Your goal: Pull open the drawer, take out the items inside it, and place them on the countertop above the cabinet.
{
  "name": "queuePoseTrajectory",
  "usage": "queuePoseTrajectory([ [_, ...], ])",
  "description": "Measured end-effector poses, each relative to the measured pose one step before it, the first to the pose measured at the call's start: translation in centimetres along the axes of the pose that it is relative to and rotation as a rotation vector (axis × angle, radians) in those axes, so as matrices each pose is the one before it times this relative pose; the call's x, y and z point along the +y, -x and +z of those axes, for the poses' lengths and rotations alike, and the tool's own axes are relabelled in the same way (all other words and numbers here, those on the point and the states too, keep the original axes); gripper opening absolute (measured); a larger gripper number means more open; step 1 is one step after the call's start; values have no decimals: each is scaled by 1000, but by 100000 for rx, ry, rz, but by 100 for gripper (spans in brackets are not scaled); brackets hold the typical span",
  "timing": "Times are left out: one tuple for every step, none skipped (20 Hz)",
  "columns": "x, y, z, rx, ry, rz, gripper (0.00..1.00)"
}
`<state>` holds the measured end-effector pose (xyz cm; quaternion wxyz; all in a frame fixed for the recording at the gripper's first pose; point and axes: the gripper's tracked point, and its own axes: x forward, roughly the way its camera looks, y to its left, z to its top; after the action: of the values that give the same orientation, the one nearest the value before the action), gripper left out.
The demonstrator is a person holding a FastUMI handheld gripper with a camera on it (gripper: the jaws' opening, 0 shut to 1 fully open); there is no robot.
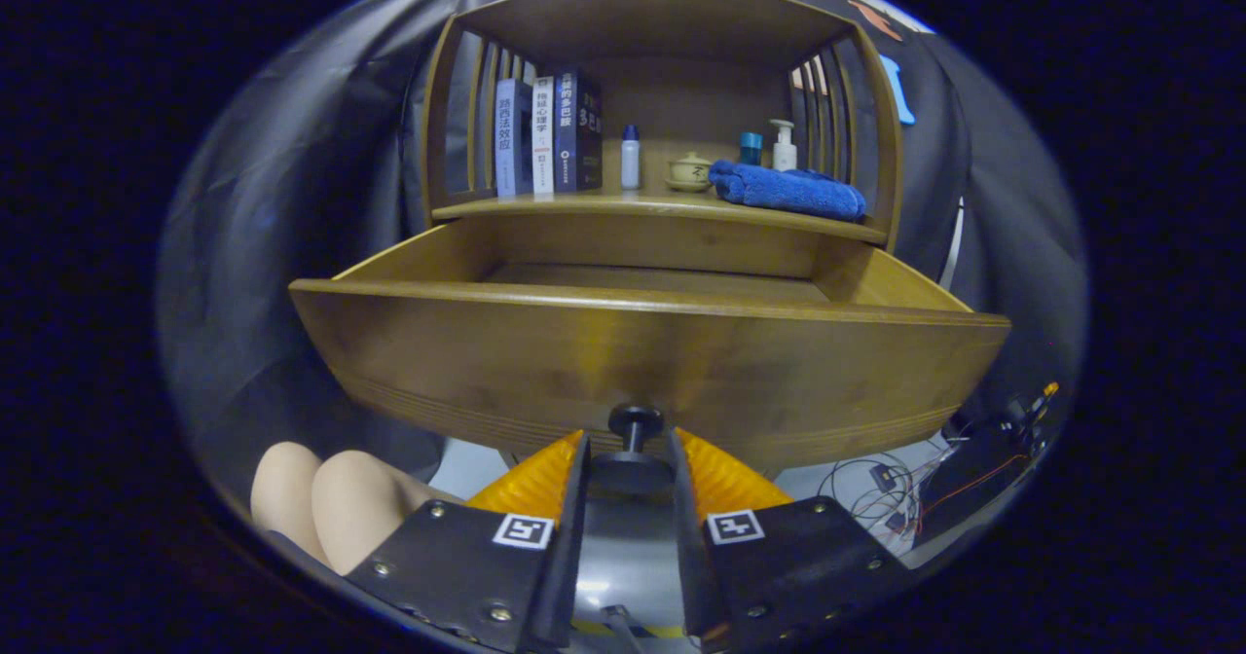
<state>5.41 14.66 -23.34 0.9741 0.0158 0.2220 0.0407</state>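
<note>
The gripper (629,459) has two wedge-shaped fingers (531,484) with ribbed inner faces, each fixed to a flat black plate (458,562) studded with small silver screws. Each plate carries a square black-and-white marker (523,530). The person's bare knees (326,508) show beside the left plate.

The drawer (642,362) front hides its floor, so any contents cannot be seen.

The drawer (642,362) stands pulled out, its top open at 12 o'clock from the gripper (631,454), whose jaws flank the knob (634,435). On the surface (584,208) above, books (545,135), bottle (631,158), cup (690,172) and blue towel (787,190) crowd the span; small gaps between.
</note>
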Motion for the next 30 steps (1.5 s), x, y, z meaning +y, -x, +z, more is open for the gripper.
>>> queuePoseTrajectory([
  [-9, 674, 230, -1142, 1181, 220, 44],
  [-122, 738, 333, -1562, 1024, -218, 43],
  [-126, 803, 693, -2307, 519, 74, 43],
  [3, 605, 783, -2520, -63, 228, 43],
  [-120, 588, 980, -2351, -405, 61, 43],
  [-157, 586, 1153, -2433, -774, 57, 43],
  [-195, 372, 1344, -2722, -1007, -139, 43],
  [-278, 281, 1429, -2814, -1148, -208, 43],
  [-178, 94, 1574, -3059, -1029, -320, 43],
  [-234, 46, 1598, -3820, -860, -461, 43],
  [-107, -352, 1502, -2827, -3, 193, 43],
  [-144, -399, 1128, -1603, 610, 142, 43],
  [-229, -589, 930, -420, 793, 53, 43],
  [-298, -768, 700, -2, 668, 402, 43],
  [-324, -1020, 441, 810, 482, -37, 43],
  [-269, -1186, 329, 1062, 175, 887, 43],
  [-125, -1245, 266, 1373, -571, 783, 43],
  [-164, -1444, -51, 1818, -1175, 875, 43],
  [-144, -1286, -317, 3529, -1069, 1166, 43],
  [-31, -1293, -477, 3670, -1508, 1314, 43],
  [-24, -1233, -490, 4729, -1156, 1753, 43],
  [-146, -1105, -628, 4533, -1033, 642, 43],
  [-232, -1021, -591, 5190, -104, 642, 43],
  [-96, -1048, -527, 3540, -408, -248, 43],
  [-195, -636, -467, 4439, 655, 92, 44],
  [-62, -907, -724, 4575, 896, -269, 43],
  [-196, -528, -549, 4992, 1057, -234, 43],
  [83, -822, -961, 4115, 519, 276, 44],
  [23, -693, -644, 3196, 238, -4, 43],
  [75, -521, -571, 3787, 930, 154, 44],
])
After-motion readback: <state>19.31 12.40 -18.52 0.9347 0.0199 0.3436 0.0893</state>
